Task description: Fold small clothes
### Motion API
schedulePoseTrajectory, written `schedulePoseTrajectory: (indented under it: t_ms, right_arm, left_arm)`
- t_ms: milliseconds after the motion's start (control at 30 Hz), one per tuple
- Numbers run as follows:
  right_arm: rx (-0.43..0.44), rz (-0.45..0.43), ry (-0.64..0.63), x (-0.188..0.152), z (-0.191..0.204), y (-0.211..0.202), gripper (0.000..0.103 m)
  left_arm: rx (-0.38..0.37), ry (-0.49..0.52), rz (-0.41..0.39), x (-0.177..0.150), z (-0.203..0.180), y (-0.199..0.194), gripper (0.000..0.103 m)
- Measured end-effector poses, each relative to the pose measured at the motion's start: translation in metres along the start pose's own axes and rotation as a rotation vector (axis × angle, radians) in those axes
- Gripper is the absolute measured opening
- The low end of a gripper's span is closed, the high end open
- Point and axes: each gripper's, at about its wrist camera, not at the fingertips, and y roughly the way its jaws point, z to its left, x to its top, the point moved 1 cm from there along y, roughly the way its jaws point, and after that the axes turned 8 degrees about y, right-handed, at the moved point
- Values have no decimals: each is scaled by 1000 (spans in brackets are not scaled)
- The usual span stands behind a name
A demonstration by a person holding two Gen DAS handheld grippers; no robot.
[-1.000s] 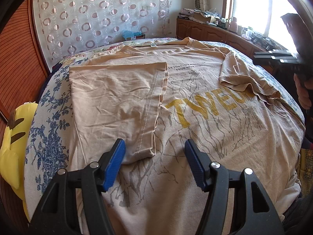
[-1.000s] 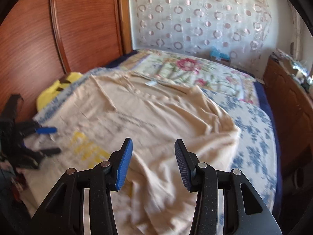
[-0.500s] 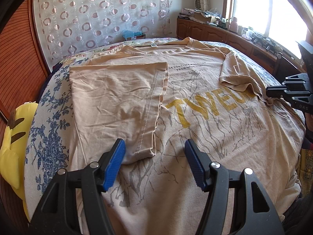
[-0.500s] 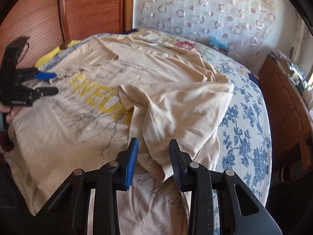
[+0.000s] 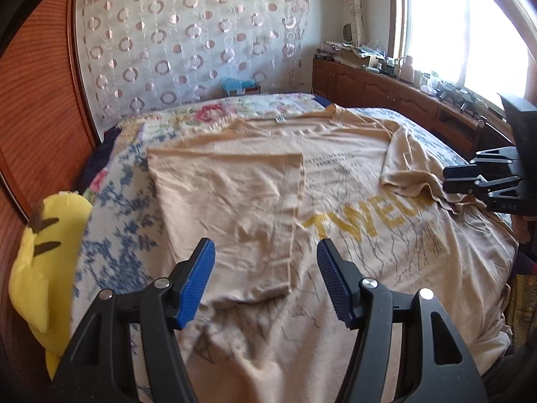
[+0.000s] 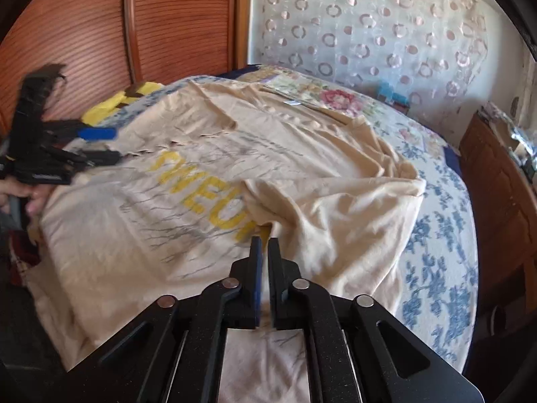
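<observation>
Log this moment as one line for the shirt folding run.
left gripper: open, over T-shirt | right gripper: jaws just closing at crumpled sleeve edge, grip unclear | folded sleeve: lying flat

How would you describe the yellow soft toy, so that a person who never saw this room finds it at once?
Start from the bed with the blue flowered cover, where a beige T-shirt lies spread out. Go to the bed's edge beside the reddish wooden panel. The plush toy sits there, the only bright yellow thing, with dark brown marks on it.

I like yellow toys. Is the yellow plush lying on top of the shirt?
No, the yellow plush sits off beside the bed's edge by the wooden wall, apart from the tan shirt.
</observation>
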Motion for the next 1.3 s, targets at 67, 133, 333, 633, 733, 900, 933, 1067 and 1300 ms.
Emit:
schedulePoseTrajectory:
  t_ms: [67,133,333,633,733,900,933,1067,1300]
  right_arm:
    - [11,8,21,5,-6,9,25]
    - [1,16,24,10,-8,19,25]
    - [56,51,26,22,-2,46,1]
    - [121,-30,58,48,2,31,20]
    - [64,-41,84,52,-21,30,39]
    - [-46,-28,150,52,-78,36,57]
    - [-82,-23,172,51,-93,38,57]
    - [-154,-2,247,46,-137,47,57]
    - [-123,43,317,50,-174,73,57]
  left_arm:
    - [9,6,-3,5,6,1,63]
    - [2,7,-8,11,12,2,63]
    - [-2,-6,3,20,26,12,63]
    - [-14,-52,18,37,59,34,63]
    - [15,-56,48,39,76,52,63]
    - [22,-100,98,40,109,84,63]
    - [21,-109,104,40,114,88,63]
    - [18,-141,132,41,133,108,63]
    - [6,-164,169,47,149,138,63]
